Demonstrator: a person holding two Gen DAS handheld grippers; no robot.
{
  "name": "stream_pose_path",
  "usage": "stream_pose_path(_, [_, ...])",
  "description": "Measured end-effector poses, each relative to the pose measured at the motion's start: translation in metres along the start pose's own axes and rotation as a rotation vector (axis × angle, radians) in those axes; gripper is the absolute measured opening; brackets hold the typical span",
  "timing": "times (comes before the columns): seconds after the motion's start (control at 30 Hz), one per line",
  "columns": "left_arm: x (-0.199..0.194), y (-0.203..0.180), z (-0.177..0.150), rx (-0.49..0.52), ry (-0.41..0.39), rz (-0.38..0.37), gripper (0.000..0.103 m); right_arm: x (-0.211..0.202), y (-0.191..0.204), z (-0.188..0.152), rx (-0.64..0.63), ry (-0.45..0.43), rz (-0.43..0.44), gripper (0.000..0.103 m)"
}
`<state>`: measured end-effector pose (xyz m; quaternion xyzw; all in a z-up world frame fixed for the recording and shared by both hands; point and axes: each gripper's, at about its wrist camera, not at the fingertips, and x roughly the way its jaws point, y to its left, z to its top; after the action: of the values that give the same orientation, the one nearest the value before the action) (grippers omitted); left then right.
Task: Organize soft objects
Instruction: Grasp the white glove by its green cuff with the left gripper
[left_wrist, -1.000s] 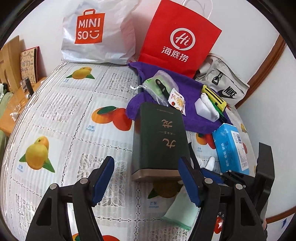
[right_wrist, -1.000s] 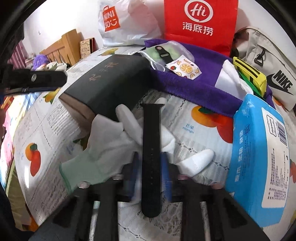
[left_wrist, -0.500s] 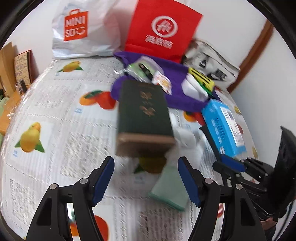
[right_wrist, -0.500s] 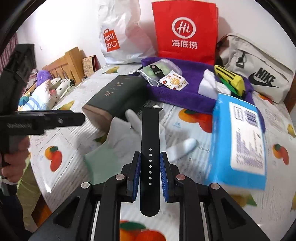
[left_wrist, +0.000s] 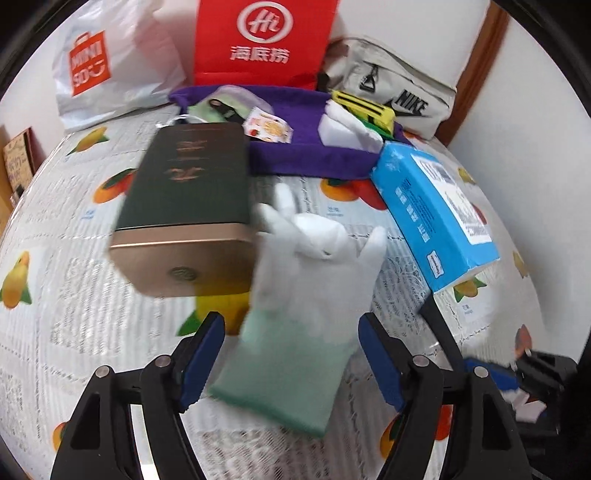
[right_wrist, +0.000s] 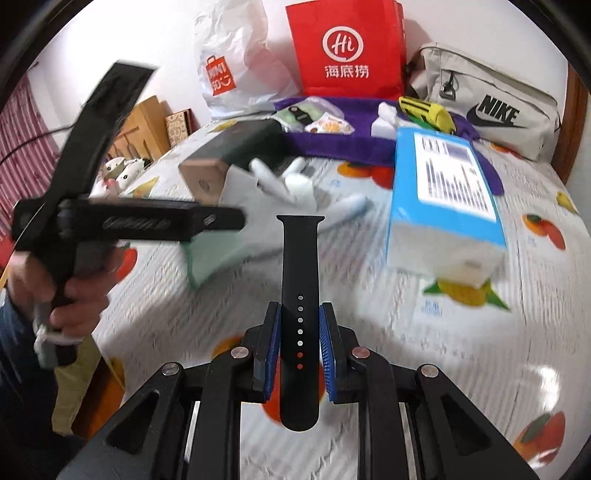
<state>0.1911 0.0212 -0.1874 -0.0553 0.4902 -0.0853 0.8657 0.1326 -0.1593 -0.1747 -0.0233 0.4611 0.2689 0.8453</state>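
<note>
The white glove (left_wrist: 314, 273) lay flat on the fruit-print tablecloth (left_wrist: 66, 206), cuff toward the left gripper (left_wrist: 291, 354) and fingers pointing away, so its length ran straight out from jaws that stood apart and were widening, the cuff between them but unpinched. That left hand was the nearer one; the right gripper (right_wrist: 299, 347) was clamped on a black watch strap (right_wrist: 299, 306) well short of the glove. Only the right view showed the hand (right_wrist: 74, 291) holding the left tool, while only the left view showed the cuff framed by blue pads (left_wrist: 203, 354).

Black right claw (right_wrist: 299, 354) with blue ribbed pads (right_wrist: 272, 347), silver screws (right_wrist: 239, 352); blue sleeve (right_wrist: 11, 332).
</note>
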Motion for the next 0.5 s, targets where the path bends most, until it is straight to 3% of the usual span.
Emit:
stream_pose_path(0.13, [0.015, -0.014, -0.003, 0.034, 0.022, 0.011, 0.075, -0.003, -0.008, -0.02, -0.001, 0.027, -0.025, 0.02])
stream_pose_path(0.4, [0.027, -0.041, -0.006, 0.118, -0.009, 0.11, 0.075, -0.011, -0.044, -0.044, 0.121, 0.014, -0.076, 0.02])
stream_pose_path(0.5, [0.024, -0.044, -0.009, 0.117, -0.031, 0.109, 0.058, -0.014, -0.049, -0.045, 0.138, 0.003, -0.092, 0.02])
